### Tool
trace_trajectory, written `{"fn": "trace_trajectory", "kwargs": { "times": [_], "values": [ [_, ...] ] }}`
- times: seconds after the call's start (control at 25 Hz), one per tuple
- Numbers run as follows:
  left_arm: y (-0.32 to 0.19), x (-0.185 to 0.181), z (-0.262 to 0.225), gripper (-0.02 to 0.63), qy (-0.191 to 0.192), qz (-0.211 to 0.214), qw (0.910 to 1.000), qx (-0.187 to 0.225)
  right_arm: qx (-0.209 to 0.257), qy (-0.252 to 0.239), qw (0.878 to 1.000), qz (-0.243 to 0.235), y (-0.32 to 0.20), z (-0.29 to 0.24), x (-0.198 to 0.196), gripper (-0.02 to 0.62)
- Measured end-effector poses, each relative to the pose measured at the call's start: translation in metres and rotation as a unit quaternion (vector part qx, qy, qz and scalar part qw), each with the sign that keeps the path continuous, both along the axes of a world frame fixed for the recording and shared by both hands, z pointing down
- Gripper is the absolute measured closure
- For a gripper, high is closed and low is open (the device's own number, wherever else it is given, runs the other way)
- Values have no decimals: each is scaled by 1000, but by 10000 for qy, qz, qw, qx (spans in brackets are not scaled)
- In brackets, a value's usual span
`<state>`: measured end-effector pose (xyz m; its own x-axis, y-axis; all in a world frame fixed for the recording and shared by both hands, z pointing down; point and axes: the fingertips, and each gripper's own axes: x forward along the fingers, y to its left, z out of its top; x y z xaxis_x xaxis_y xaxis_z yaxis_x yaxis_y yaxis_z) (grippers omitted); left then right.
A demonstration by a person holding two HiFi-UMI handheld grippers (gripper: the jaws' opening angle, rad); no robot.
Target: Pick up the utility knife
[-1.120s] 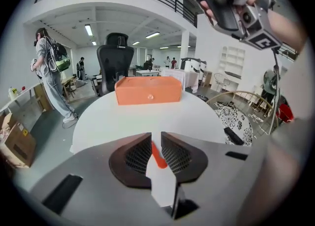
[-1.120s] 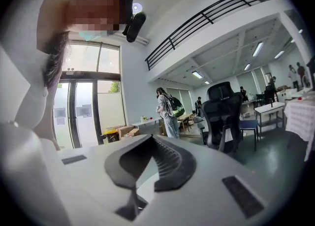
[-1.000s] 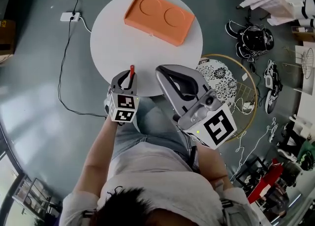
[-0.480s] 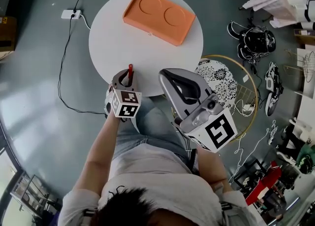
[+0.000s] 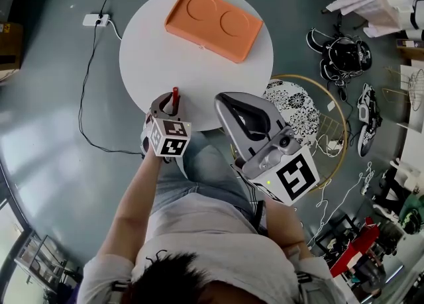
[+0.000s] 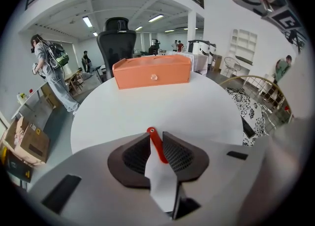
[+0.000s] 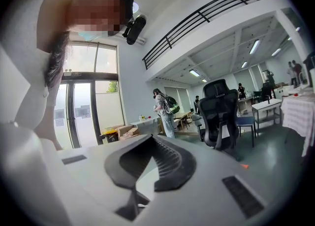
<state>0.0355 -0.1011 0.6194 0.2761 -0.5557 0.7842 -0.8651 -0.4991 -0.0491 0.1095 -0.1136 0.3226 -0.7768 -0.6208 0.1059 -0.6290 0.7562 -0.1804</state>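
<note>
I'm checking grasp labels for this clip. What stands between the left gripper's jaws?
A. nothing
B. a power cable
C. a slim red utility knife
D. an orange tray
C: the left gripper view shows a slim red utility knife standing upright in the narrow gap of the left gripper, whose jaws have just been opening a little.

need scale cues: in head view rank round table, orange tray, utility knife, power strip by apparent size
1. round table
2. orange tray
3. power strip and utility knife look alike; knife only partly visible, so unranked
</note>
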Motion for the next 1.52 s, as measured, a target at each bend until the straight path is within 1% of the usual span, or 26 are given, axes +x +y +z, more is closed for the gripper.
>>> {"fn": "trace_trajectory", "kwargs": {
  "times": [0.12,0.24,0.4,0.48,0.64,0.8,0.92,1.08,1.12,1.28,1.44,1.52],
  "values": [
    [-1,-10,-1,525,-70,7,10000,23,8,-7,10000,-7,-2,0,-1,586],
    [-4,-18,-6,525,-27,-31,10000,38,6,-31,10000,-23,-4,0,-4,586],
    [-7,-16,-5,525,87,-237,9996,-114,-11,-30,10000,-44,-6,-1,-9,586],
    [-6,-15,-2,525,16,-280,9995,-148,-7,-29,10000,-55,-6,-1,-11,586],
    [-2,-21,0,525,-165,-193,9996,-89,6,-31,10000,-66,-6,-1,-12,586],
    [-4,-27,-7,525,-112,-222,9997,-65,1,-40,9999,-101,-5,-3,-16,586],
    [-6,-27,-11,525,-19,-470,9989,-90,-3,-46,9999,-131,-4,-2,-19,586],
    [1,-31,-2,497,93,-1075,9932,-437,4,-52,9999,-149,-2,-4,-20,586],
    [3,-32,0,495,74,-1124,9926,-462,8,-55,9999,-153,-2,-5,-20,586],
    [0,-30,1,495,-49,-1071,9935,-374,2,-48,9999,-144,-4,-4,-19,586],
    [1,-29,3,503,61,-1278,9906,-479,-3,-52,9999,-151,-3,-4,-20,586],
    [1,-28,4,530,124,-1367,9890,-557,4,-57,9998,-167,-2,-4,-21,586]
  ]
}}
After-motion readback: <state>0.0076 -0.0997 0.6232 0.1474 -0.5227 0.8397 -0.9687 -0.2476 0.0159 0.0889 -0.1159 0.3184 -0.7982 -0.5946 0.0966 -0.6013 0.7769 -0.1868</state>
